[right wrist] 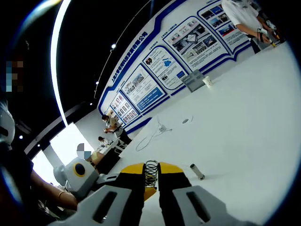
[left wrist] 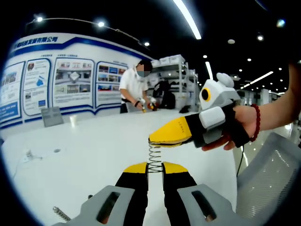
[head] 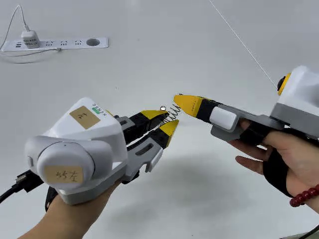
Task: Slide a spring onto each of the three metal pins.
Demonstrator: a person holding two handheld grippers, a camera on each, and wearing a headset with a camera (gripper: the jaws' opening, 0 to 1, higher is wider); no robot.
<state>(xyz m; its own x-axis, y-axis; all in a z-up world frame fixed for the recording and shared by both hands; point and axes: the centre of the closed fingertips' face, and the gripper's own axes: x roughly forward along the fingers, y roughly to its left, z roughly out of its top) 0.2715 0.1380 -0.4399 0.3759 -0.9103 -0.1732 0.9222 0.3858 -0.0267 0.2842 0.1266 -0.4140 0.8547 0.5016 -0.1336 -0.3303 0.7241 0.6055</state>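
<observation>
Spring (head: 172, 114) is held in the air between the 2 gripper tips, above the white table (head: 209, 45).

Right gripper (head: 178, 101): jaws are pinched on the spring's far end. In the right gripper view the coil is seen end-on, seated between the 2 yellow tips.

Left gripper (head: 162, 122): jaws are drawn nearly together, with the spring's near end between the tips. Whether the coil itself or a pin inside it is clamped cannot be told. A small bright dot sits just beside the upper tip in the head view, possibly a pin head, but it is too small to call.

Key relation:
- In the head view the spring lies at 2 o'clock from the left tips.
- Its long axis runs 8 to 2 o'clock, straight toward the right tips.
- In the left gripper view the same axis runs 6 to 12 o'clock, in line with that gripper's own jaws.
- The 2 tips are separated by little more than the coil, and both grippers are touching it or just beside it.

Judgement: the coming push would need to be made along that 8-to-2 line. Any sideways offset is likely to bend or snag the coil.

1 small metal part (right wrist: 196, 172) is lying on the table at 3 o'clock of the right jaws, apart from them.
</observation>
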